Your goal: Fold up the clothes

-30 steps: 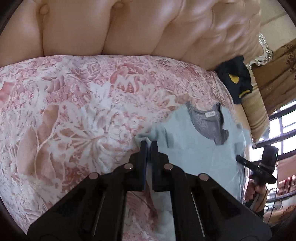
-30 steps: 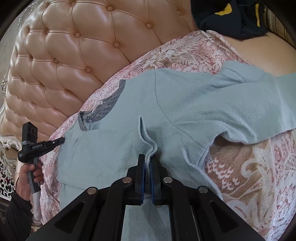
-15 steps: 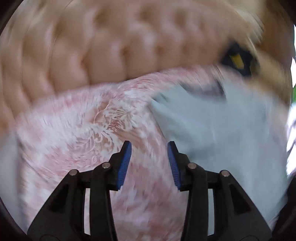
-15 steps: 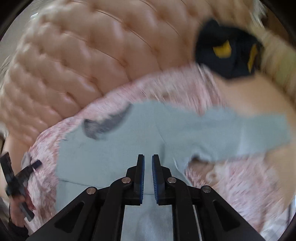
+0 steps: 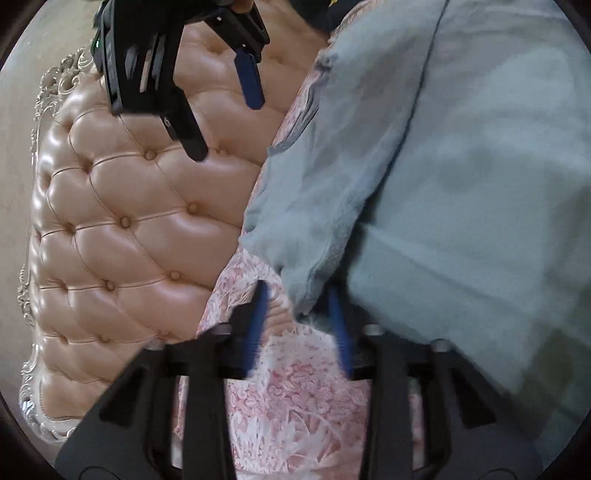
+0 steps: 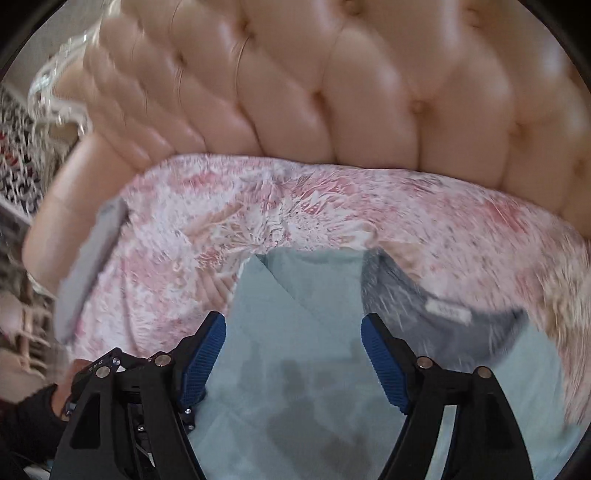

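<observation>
A pale blue T-shirt (image 5: 461, 177) with a grey neck lining (image 6: 424, 291) lies on the pink floral bedspread (image 6: 258, 214). In the left wrist view my left gripper (image 5: 299, 317) is open, its blue pads either side of the shirt's folded sleeve edge (image 5: 306, 266), not closed on it. The right gripper (image 5: 229, 88) shows at the top of that view, open, above the headboard. In the right wrist view my right gripper (image 6: 293, 354) is open wide and empty, over the shirt's folded shoulder (image 6: 280, 295).
A tufted peach leather headboard (image 6: 332, 92) rises behind the bed and also shows in the left wrist view (image 5: 129, 229). A grey folded cloth (image 6: 92, 266) lies at the bedspread's left edge. A dark garment (image 5: 314, 11) sits at the top.
Both grippers let go of the shirt and opened. Both cameras swung sharply; the left now sits at the shirt's sleeve edge, the right over the shoulder near the collar.
</observation>
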### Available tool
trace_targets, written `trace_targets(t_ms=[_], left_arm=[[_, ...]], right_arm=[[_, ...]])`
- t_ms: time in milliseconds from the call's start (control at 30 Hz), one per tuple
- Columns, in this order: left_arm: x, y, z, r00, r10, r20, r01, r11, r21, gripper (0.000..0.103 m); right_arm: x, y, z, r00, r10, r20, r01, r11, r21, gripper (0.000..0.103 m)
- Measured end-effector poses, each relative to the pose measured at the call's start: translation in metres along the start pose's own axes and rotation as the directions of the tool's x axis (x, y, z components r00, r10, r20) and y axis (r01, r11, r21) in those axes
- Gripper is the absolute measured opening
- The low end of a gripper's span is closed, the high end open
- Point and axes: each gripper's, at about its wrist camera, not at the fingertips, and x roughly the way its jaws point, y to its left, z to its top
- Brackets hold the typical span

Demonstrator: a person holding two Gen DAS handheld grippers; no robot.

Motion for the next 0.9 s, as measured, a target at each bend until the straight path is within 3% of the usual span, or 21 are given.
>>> trace_targets(t_ms=[33,133,300,467,667,733,800,867,900], left_arm=[[0.003,-0.001,0.0,1.0,0.007,-0.011,-0.007,1.0,0.004,0.012],[0.002,-0.01,0.001,0.998,0.059,-0.001,-0.059,0.997,0.051,0.01],[0.005,-0.009,0.001,0.998,0.067,-0.004,-0.067,0.997,0.05,0.01],[0.005,-0.009,0.0,0.998,0.058,-0.004,-0.058,0.997,0.044,0.01],[0.005,-0.008,-0.001,0.999,0.048,-0.004,-0.048,0.998,0.036,0.01],[0.005,-0.008,-0.001,0.999,0.045,-0.004,-0.045,0.998,0.033,0.01],[0.006,-0.008,-0.002,0.999,0.041,-0.004,-0.041,0.999,0.029,0.01],[0.006,-0.009,-0.002,0.999,0.041,-0.006,-0.041,0.999,0.03,0.01],[0.007,-0.008,-0.003,0.999,0.041,-0.006,-0.041,0.999,0.03,0.01]], right_arm=[[0.005,-0.002,0.003,1.0,0.005,-0.021,-0.005,1.0,-0.002,0.077],[0.022,0.0,0.009,0.994,0.055,-0.09,-0.055,0.998,0.006,0.077],[0.048,0.0,0.031,0.98,0.094,-0.175,-0.086,0.995,0.049,0.077],[0.079,0.007,0.055,0.939,0.143,-0.313,-0.141,0.99,0.03,0.077],[0.102,0.025,0.064,0.897,0.136,-0.421,-0.171,0.984,-0.047,0.076],[0.104,0.037,0.06,0.894,0.09,-0.438,-0.152,0.982,-0.11,0.075],[0.1,0.046,0.055,0.889,0.096,-0.448,-0.171,0.977,-0.131,0.063],[0.091,0.049,0.054,0.906,0.071,-0.418,-0.146,0.978,-0.151,0.064],[0.088,0.049,0.053,0.903,0.104,-0.416,-0.177,0.974,-0.142,0.064]])
